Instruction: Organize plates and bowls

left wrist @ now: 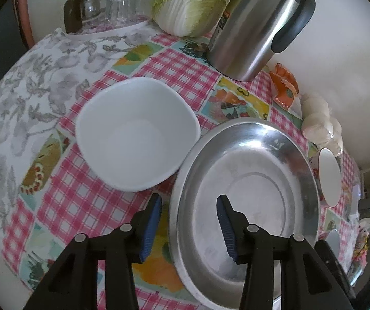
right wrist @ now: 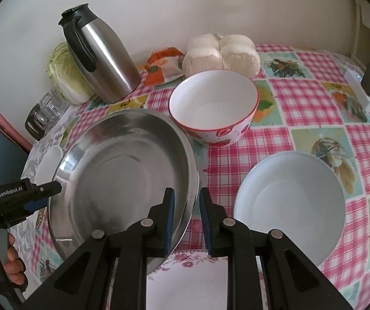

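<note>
A wide steel basin (left wrist: 246, 186) (right wrist: 123, 170) sits on the checked tablecloth. My left gripper (left wrist: 190, 206) is open, its jaws straddling the basin's left rim without closing; it also shows in the right wrist view (right wrist: 42, 193). My right gripper (right wrist: 186, 204) straddles the basin's right rim, jaws narrowly apart; whether it pinches the rim I cannot tell. A white squarish bowl (left wrist: 135, 134) lies left of the basin. A strawberry-patterned bowl (right wrist: 213, 108) stands behind it, a pale blue bowl (right wrist: 288, 204) to the right. A floral plate (right wrist: 192, 281) lies under my right gripper.
A steel thermos jug (left wrist: 257, 25) (right wrist: 102, 59), a napa cabbage (left wrist: 192, 2), upturned glasses (left wrist: 117, 5) on a tray, an orange packet (right wrist: 164, 64) and bagged white buns (right wrist: 221, 54) stand along the wall. A white power strip (right wrist: 360, 90) lies at the far right.
</note>
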### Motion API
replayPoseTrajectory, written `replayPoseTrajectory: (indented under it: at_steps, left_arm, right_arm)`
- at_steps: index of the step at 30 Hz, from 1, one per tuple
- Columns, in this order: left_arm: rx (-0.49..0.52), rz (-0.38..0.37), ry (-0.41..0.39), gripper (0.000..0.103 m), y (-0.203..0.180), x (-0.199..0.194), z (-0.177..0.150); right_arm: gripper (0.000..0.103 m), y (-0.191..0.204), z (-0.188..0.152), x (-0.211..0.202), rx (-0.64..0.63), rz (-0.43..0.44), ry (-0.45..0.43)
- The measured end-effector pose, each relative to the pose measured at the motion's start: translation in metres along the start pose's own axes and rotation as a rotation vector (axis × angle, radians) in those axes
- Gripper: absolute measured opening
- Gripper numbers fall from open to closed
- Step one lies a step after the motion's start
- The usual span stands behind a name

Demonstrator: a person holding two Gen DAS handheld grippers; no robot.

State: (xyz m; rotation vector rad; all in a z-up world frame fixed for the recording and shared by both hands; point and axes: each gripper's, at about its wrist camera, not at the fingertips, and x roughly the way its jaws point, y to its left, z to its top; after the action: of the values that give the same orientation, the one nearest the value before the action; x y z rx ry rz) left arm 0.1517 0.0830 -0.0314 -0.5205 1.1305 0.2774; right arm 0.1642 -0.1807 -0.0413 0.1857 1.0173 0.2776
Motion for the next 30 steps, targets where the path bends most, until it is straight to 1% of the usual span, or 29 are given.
replayPoseTrajectory:
  at_steps: [1,2,3,4,6,7,11,13,15,17,19,22,24,27,30]
  left_arm:
    - [0.004,0.01,-0.003,0.057,-0.001,-0.001,-0.001]
    - [0.011,0.022,-0.007,0.059,-0.001,-0.002,-0.002]
    - [0.015,0.029,-0.008,0.06,-0.002,-0.002,-0.002]
    - [0.019,0.036,-0.007,0.06,-0.003,-0.002,-0.003]
    - [0.029,0.049,0.0,0.062,-0.005,-0.002,-0.005]
    - [0.036,0.058,0.005,0.065,-0.006,-0.001,-0.006]
    - [0.077,0.08,0.008,0.069,-0.013,-0.001,-0.009]
    - [0.09,0.082,0.013,0.079,-0.015,0.0,-0.01]
    - [0.099,0.088,0.011,0.084,-0.017,0.001,-0.011]
    - [0.112,0.099,0.005,0.086,-0.019,0.0,-0.012]
    - [0.122,0.109,-0.005,0.094,-0.021,-0.001,-0.012]
    - [0.127,0.1,-0.029,0.102,-0.022,-0.004,-0.013]
    - [0.126,0.099,-0.041,0.102,-0.022,-0.006,-0.013]
    - [0.123,0.1,-0.063,0.103,-0.022,-0.009,-0.013]
    - [0.119,0.106,-0.078,0.103,-0.021,-0.01,-0.015]
  right_arm:
    - [0.029,0.001,0.0,-0.001,-0.001,0.002,-0.003]
    - [0.034,0.002,0.0,-0.002,-0.001,0.004,-0.003]
    - [0.043,0.002,-0.001,-0.002,-0.002,0.004,-0.003]
    - [0.048,0.003,-0.001,-0.002,-0.003,0.003,-0.001]
    - [0.05,0.005,-0.001,-0.002,-0.01,0.001,0.002]
    - [0.052,0.006,-0.002,-0.002,-0.015,-0.001,0.003]
    - [0.062,0.013,-0.002,-0.004,-0.038,0.003,-0.007]
    - [0.071,0.016,-0.002,-0.004,-0.049,0.003,-0.012]
    - [0.074,0.017,-0.002,-0.004,-0.056,-0.002,-0.013]
    - [0.077,0.017,-0.002,-0.004,-0.059,-0.008,-0.011]
    - [0.083,0.017,-0.002,-0.004,-0.061,-0.015,-0.012]
    - [0.087,0.018,-0.003,-0.005,-0.065,-0.017,-0.019]
    - [0.089,0.018,-0.004,-0.007,-0.069,-0.017,-0.025]
    - [0.096,0.018,-0.005,-0.01,-0.07,-0.015,-0.035]
    - [0.096,0.019,-0.007,-0.014,-0.068,-0.019,-0.042]
